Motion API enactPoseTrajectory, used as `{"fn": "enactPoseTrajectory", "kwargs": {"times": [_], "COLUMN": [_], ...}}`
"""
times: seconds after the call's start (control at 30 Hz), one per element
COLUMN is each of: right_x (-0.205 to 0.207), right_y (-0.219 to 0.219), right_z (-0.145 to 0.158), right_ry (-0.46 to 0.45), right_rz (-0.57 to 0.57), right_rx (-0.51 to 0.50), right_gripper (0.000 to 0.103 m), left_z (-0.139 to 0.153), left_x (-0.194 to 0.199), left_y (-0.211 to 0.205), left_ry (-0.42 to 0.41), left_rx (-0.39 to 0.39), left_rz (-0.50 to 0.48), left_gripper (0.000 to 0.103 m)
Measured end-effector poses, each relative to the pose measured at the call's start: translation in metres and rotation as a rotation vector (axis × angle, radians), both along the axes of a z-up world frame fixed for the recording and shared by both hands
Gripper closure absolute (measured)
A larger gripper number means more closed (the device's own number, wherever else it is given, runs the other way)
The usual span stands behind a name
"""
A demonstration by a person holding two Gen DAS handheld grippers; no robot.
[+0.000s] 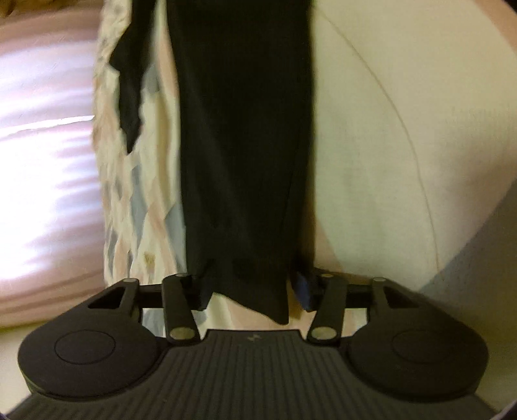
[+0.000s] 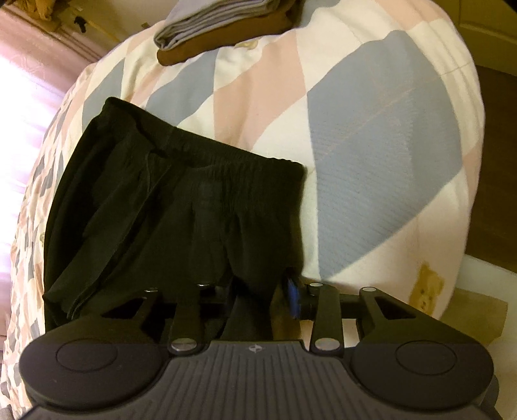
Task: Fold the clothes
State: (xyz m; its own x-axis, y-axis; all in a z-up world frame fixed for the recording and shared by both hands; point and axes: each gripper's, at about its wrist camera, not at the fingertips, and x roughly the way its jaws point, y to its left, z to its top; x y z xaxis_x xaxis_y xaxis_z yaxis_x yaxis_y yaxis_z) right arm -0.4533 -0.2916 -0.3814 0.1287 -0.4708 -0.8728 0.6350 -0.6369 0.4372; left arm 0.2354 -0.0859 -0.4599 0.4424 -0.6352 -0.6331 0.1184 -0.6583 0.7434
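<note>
Black cloth fills the foreground of both wrist views. Between the jaws of the left gripper (image 1: 250,290) hangs an end of the black trousers (image 1: 242,129), a long dark panel that stretches away from the camera; the jaws look clamped on it, though the cloth hides the tips. The right gripper (image 2: 255,287) seems to hold the same garment near its other part: the black trousers (image 2: 181,200) lie partly on the bed, the gathered elastic waistband (image 2: 232,155) flat on the bedspread (image 2: 371,135), the fabric below bunched into the jaws, which appear closed on it.

My judgement is that this pair is mid-fold, lifted and held at two places, not yet a neat packet. At the far end of the bed a folded stack (image 2: 219,29) of grey over brown cloth already lies squared up, so at least some clothes are in the finished state; whether more wait elsewhere, I cannot tell.

Underneath is a bed covered in a diamond pattern of pink, grey-blue and cream, with a small bear print (image 2: 426,287). A bright pink curtain (image 1: 42,145) glows at the left, and a pale wall (image 1: 404,113) stands behind.
</note>
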Motion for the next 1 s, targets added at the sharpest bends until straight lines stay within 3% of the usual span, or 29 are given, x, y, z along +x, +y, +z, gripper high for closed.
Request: {"fn": "enactPoseTrajectory", "kwargs": {"times": [0.1, 0.27, 0.57, 0.63, 0.67, 0.7, 0.77, 0.8, 0.87, 1.0], "right_x": [0.001, -0.004, -0.019, -0.023, -0.023, -0.023, -0.019, -0.015, -0.007, 0.025], "right_y": [-0.008, -0.009, -0.008, -0.008, -0.009, -0.01, -0.011, -0.012, -0.012, -0.023], "right_z": [0.003, 0.026, 0.059, 0.043, 0.031, 0.022, 0.017, 0.025, 0.042, 0.081], "right_ry": [0.032, 0.048, 0.062, 0.049, 0.039, 0.027, 0.029, 0.079, 0.179, 0.444], "right_rz": [0.054, 0.123, 0.213, 0.21, 0.212, 0.199, 0.196, 0.215, 0.255, 0.347], "right_rx": [0.015, 0.017, 0.017, 0.038, 0.054, 0.092, 0.116, 0.109, 0.094, 0.008], "right_gripper": [0.099, 0.102, 0.102, 0.1, 0.092, 0.074, 0.065, 0.056, 0.05, 0.05], "left_z": [-0.003, 0.016, 0.056, 0.045, 0.038, 0.037, 0.035, 0.034, 0.046, 0.075], "left_x": [0.005, 0.01, -0.002, -0.011, -0.017, -0.02, -0.026, -0.029, -0.022, -0.001], "left_y": [0.002, 0.009, 0.028, 0.032, 0.036, 0.04, 0.048, 0.052, 0.06, 0.054], "left_ry": [-0.031, -0.079, -0.106, -0.1, -0.102, -0.1, -0.096, -0.093, -0.103, -0.155], "left_rx": [0.049, 0.071, 0.099, 0.119, 0.134, 0.141, 0.156, 0.163, 0.153, 0.073], "left_rz": [-0.071, -0.144, -0.071, -0.041, -0.027, -0.018, 0.002, 0.012, 0.032, 0.096], "left_gripper": [0.094, 0.1, 0.102, 0.102, 0.097, 0.091, 0.086, 0.078, 0.069, 0.068]}}
